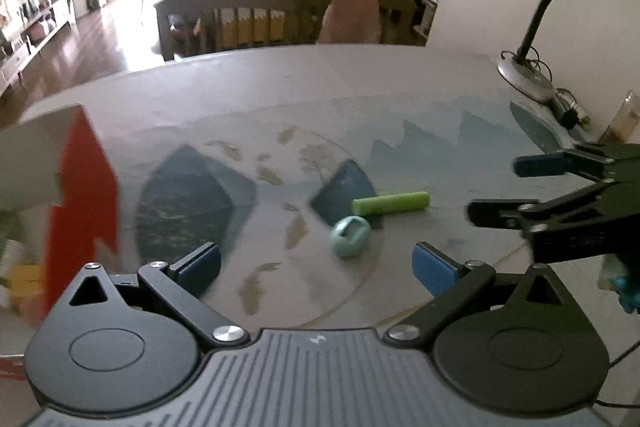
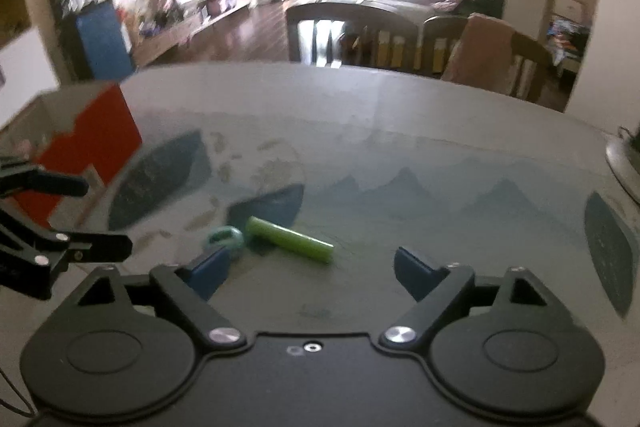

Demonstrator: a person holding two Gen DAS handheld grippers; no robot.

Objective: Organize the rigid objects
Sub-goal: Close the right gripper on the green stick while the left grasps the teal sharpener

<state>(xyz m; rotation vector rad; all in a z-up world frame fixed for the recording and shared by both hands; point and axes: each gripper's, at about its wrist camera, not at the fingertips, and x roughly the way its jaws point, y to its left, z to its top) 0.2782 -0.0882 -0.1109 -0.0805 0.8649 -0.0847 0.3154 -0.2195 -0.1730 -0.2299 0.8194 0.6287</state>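
Observation:
A green cylinder [image 1: 390, 203] lies flat on the printed table mat, and a small teal ring-shaped piece [image 1: 351, 237] rests beside its near end. My left gripper [image 1: 316, 267] is open just short of the teal piece, with nothing between its blue pads. My right gripper [image 1: 504, 189] comes in from the right, also open. In the right wrist view the right gripper [image 2: 314, 273] is open and empty, with the green cylinder [image 2: 290, 239] just ahead of it and the teal piece [image 2: 224, 239] by its left finger. The left gripper [image 2: 100, 217] shows at the left edge.
An open red and white box [image 1: 84, 195] stands on the table's left side, also visible as the box [image 2: 86, 155] in the right wrist view. A desk lamp [image 1: 524, 79] with cables and a glass jar [image 1: 624, 119] stand at the far right. Wooden chairs [image 1: 240, 15] line the far edge.

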